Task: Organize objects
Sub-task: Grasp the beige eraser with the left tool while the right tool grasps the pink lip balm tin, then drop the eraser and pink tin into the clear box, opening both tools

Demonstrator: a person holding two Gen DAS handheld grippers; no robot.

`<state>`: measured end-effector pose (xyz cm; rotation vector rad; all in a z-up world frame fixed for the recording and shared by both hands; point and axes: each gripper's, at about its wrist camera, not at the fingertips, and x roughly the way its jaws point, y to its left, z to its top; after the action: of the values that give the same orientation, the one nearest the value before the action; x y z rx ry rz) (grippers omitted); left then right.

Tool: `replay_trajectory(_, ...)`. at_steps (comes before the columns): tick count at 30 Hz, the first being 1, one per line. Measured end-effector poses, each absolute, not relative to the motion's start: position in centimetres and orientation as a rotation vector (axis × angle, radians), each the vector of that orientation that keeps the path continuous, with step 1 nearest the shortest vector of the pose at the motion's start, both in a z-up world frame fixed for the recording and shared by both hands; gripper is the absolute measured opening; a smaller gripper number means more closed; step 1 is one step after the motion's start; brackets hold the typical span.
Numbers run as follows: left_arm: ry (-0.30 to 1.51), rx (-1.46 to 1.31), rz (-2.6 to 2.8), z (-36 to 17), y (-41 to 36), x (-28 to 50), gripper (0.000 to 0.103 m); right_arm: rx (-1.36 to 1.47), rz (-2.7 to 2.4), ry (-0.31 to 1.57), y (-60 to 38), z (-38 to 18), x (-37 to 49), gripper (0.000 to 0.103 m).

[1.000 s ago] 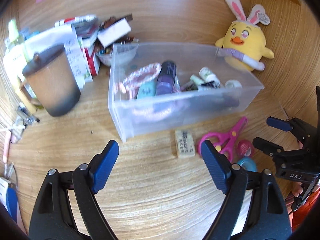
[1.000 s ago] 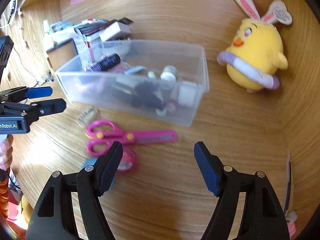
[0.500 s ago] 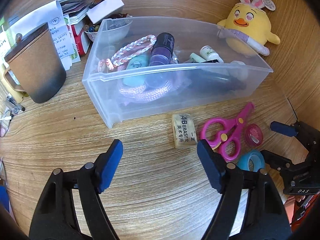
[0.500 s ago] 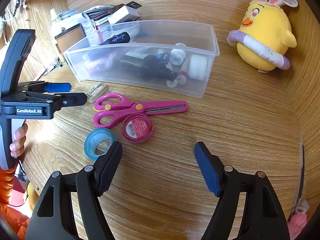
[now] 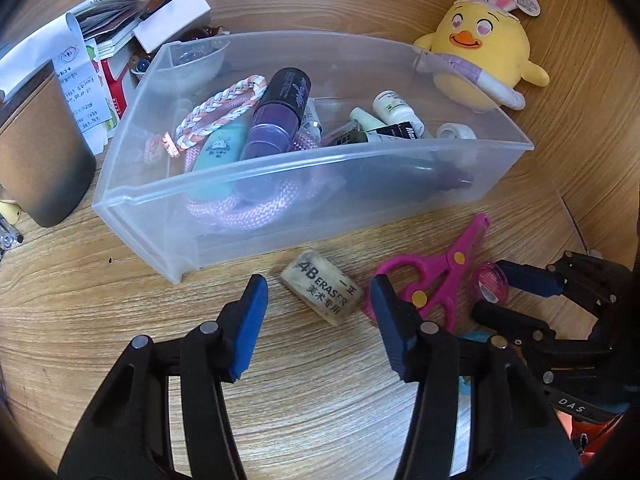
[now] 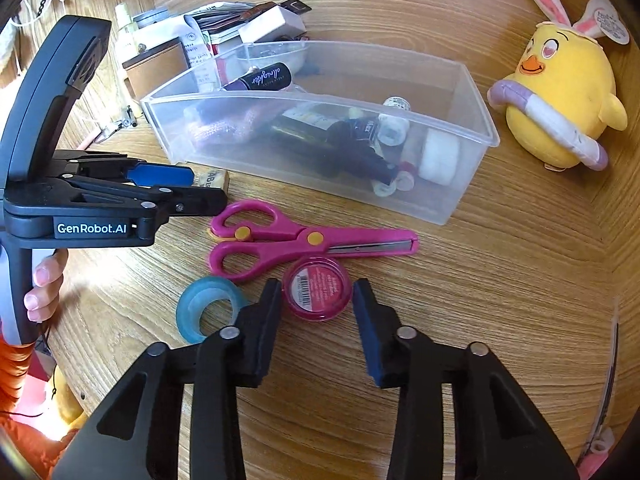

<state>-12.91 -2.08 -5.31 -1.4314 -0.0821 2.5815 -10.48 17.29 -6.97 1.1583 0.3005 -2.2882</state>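
Wood-grain desk (image 5: pixel 120 320) carried all items inspected. Left gripper (image 5: pixel 318 304) was found with its tongs apart, the white eraser (image 5: pixel 322 293) lying flat on the desk between the two blue pads and slightly ahead of them, with no contact seen on either side. Right gripper (image 6: pixel 316 300) was likewise spread, its tongs standing either side of the small pink round container (image 6: pixel 317 293); the pads sat very near its rim, but whether they touched it could not be determined. Pink scissors (image 6: pixel 296 238) lay closed just ahead of the right tongs, touching or nearly touching the container, blades pointing to the right. A blue tape roll (image 6: pixel 206 306) lay flat immediately left of the right gripper's left tong. A clear plastic bin (image 5: pixel 360 168) stood beyond both grippers, just ahead of the eraser and scissors, holding a purple bottle (image 5: pixel 276 116), a braided cord (image 5: pixel 220 110), small tubes and other sundries. A yellow chick plush (image 6: pixel 560 100) sat to the right of the bin. A brown cup (image 5: pixel 36 152) stood to the bin's left, in front of a stack of papers and boxes.
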Motion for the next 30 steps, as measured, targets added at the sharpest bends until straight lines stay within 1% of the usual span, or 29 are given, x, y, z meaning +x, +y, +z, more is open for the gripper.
replay_trajectory(3,-0.073,-1.421,2.594,-5.3,-1.9,-13.1,0.051,1.155,-2.291,0.297,17.3,-6.9,-10.4,0.033)
replay_trajectory(5,-0.077,-1.413,2.586,-5.3,-1.8,-13.2,0.044,1.148,-2.295,0.292,17.4,-6.8,-10.3,0.033)
replay_trajectory(12,-0.053,-1.392,2.581,-5.4,-2.4,-12.1,0.044,1.125,-2.312,0.257,17.9,-5.9,-10.0,0.033)
replay_trajectory(19,-0.068,-1.392,2.63,-5.0,-3.7,-10.5,0.043,1.097,-2.331,0.22,18.5,-5.0,-10.0,0.033)
replay_trajectory(30,-0.122,-1.198,2.713,-0.1,-4.2,-9.2,0.043,0.995,-2.386,0.156,18.4,-2.1,-11.2,0.033)
